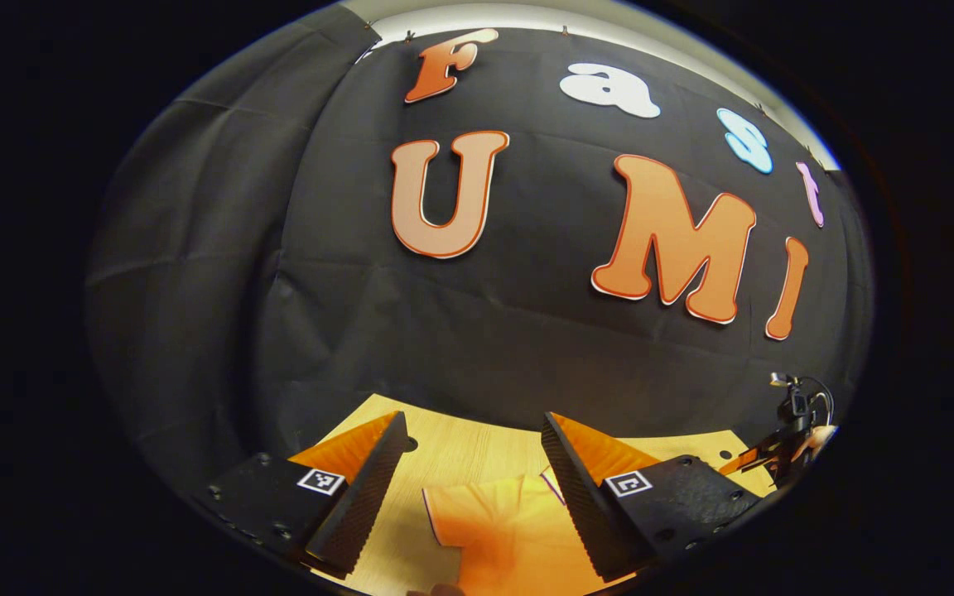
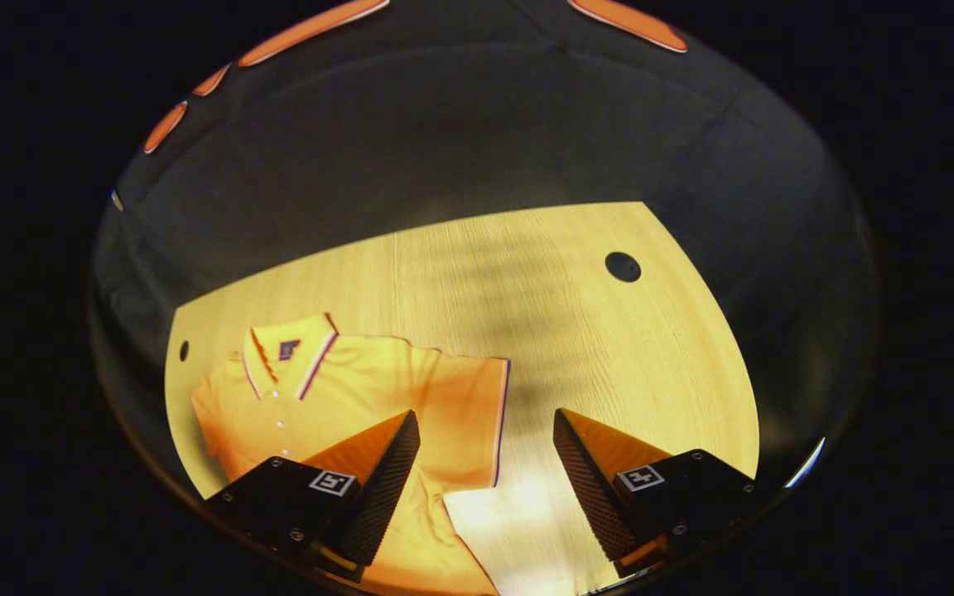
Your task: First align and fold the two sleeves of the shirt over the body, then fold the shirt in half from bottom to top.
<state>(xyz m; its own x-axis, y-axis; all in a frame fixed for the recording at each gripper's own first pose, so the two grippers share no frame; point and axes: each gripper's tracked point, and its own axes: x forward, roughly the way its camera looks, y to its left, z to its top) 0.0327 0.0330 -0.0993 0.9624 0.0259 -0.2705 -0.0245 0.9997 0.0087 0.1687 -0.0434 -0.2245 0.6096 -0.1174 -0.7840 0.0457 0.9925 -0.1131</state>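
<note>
**Sleeves unfolded, both tools spread above the shirt**

The left tool (image 1: 473, 488) hung spread over one sleeve of the orange short-sleeved polo shirt (image 2: 344, 389), which lay flat on the pale wooden surface (image 2: 576, 331). The right tool (image 2: 485, 488), likewise spread and empty, sat above the other sleeve's hem, nearest that sleeve, the collar up and to its left.

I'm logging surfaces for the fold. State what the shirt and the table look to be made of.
Shirt: soft knit cloth, likely cotton pique as on polo shirts; matte orange, lying limp and flat, with a striped collar, a small button placket and a dark-piped sleeve edge.
Table: pale wood or wood-look laminate; fine straight grain lines, smooth with a slight sheen, and round holes through it. The pictures do not show which.
</note>
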